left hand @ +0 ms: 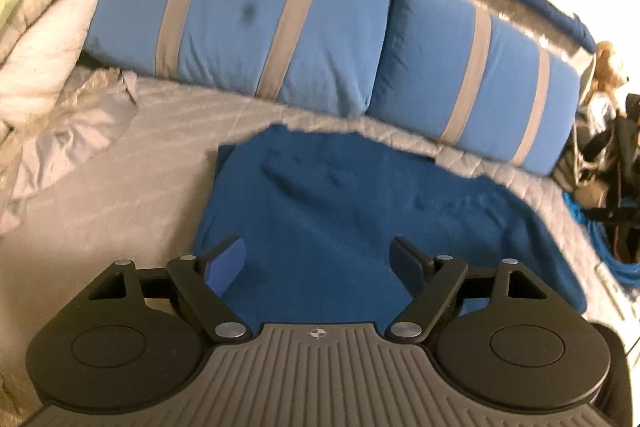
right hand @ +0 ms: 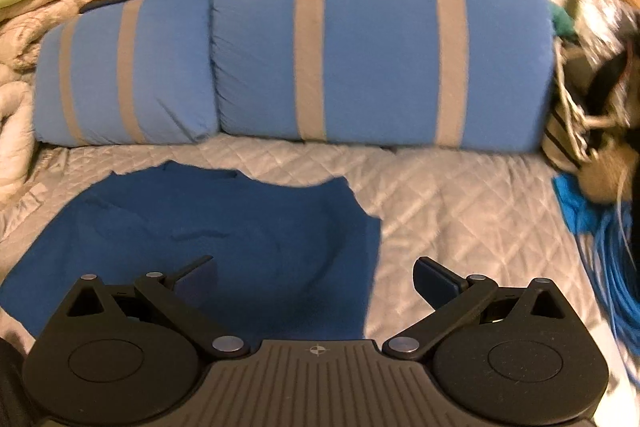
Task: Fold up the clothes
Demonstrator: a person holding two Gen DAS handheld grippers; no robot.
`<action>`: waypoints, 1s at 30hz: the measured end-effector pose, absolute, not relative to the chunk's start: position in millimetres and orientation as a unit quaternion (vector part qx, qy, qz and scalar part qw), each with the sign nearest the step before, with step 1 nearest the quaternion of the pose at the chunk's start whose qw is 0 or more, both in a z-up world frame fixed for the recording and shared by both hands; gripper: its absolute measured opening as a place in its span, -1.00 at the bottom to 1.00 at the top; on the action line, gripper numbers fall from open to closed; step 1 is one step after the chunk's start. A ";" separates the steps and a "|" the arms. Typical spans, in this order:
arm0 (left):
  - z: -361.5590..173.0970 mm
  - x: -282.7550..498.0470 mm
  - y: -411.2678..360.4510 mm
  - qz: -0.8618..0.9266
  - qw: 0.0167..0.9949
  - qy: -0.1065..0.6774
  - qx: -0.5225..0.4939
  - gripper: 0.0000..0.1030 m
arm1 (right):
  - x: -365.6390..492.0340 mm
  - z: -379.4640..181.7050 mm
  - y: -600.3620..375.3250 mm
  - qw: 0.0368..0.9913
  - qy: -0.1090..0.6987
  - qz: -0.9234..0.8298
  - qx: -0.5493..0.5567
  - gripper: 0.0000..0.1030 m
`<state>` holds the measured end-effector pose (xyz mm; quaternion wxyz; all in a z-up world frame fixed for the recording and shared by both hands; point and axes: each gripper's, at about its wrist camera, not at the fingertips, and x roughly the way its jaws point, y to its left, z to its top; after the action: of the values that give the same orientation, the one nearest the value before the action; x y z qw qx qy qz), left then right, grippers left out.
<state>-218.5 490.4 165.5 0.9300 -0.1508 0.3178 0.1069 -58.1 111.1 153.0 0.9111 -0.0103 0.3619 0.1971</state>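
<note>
Two tools, left tool and right tool, are hanging wide and empty while the blue garment is lying rumpled on the quilted bed; we are risking pinching quilt along with cloth.

- The blue garment I'm working over looks like soft matt knit cloth, a bit rumpled.
- Bedspread is quilted grey fabric with a slight satin sheen, diamond stitching.
- Pillows are matt blue cotton-looking cloth with dull grey bands.
- Left gripper is matt black plastic with shiny metal pivot pins and a ribbed grey base.
- Fluffy cream blanket looks nubbly.
</note>
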 end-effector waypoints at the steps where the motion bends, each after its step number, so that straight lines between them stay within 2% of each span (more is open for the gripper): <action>1: 159.6 -220.2 487.5 0.103 0.928 0.325 -0.151 0.55 | -60.4 148.1 107.7 0.910 0.367 0.192 -0.004 1.00; 7: 131.2 -219.9 477.2 0.104 0.915 0.362 -0.144 0.55 | -72.0 111.3 89.4 0.900 0.399 0.172 0.038 1.00; 22: 126.5 -223.4 482.7 0.108 0.910 0.362 -0.171 0.55 | -66.1 55.6 44.6 0.815 0.513 0.186 0.195 0.99; 29: 127.7 -225.2 480.1 0.112 0.914 0.354 -0.165 0.55 | -71.5 33.9 35.9 0.752 0.550 0.213 0.295 0.91; 30: 128.0 -225.5 479.5 0.111 0.915 0.353 -0.163 0.55 | -72.3 29.8 35.0 0.741 0.551 0.219 0.315 0.82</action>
<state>-225.5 479.5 128.0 0.9146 -0.1631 0.3531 0.1110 -72.3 35.0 29.8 0.7409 0.3149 0.5513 0.2188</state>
